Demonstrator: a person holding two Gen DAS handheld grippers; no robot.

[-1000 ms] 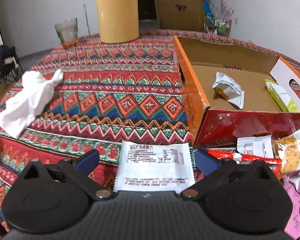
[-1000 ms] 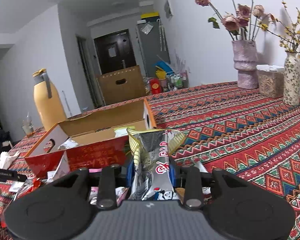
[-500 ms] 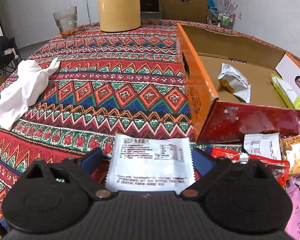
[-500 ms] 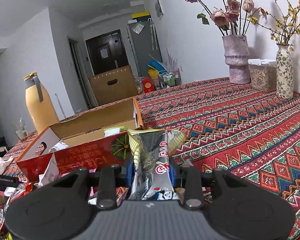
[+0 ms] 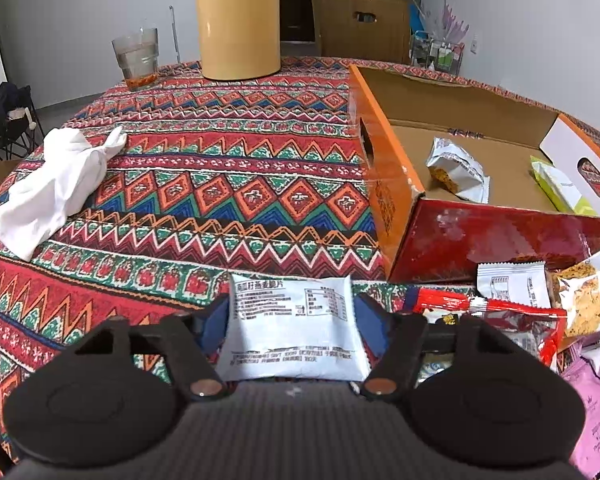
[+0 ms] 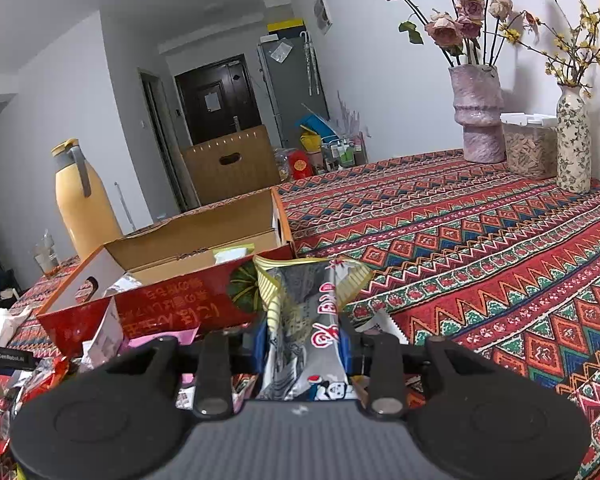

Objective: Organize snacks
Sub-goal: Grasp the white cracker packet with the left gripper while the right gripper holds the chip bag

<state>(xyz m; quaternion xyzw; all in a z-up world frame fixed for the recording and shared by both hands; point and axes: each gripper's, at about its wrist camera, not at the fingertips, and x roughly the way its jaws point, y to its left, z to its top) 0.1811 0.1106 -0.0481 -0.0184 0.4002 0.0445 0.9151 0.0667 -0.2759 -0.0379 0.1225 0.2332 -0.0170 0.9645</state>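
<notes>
left wrist view is showing the left gripper (image 5: 292,316) closing its jaws around a white snack packet (image 5: 294,330) that is lying flat between the blue pads (image 5: 214,326), print side up; the pads are looking just about against its two side edges, though firm contact is hard to confirm. ahead of the fingers and off to their right, the open cardboard box (image 5: 396,184) is sitting on the patterned tablecloth (image 5: 204,184), already holding a couple of packets, while a loose heap of snacks (image 5: 512,312) is crowding the right finger's outer side. in the right wrist view the right gripper (image 6: 302,336) is pinching a silver and red snack bag (image 6: 306,320) at a narrow setting, the bag standing up between the fingers, with the box just beyond and left of the fingertips. to do this step well, i judge the left jaws should be finishing the squeeze gently, since the packet is soft and will be buckling rather than resisting; gripping near its middle and lifting straight up before swinging right toward the box should be avoiding a snag on the red wrapper beside the right finger.
</notes>
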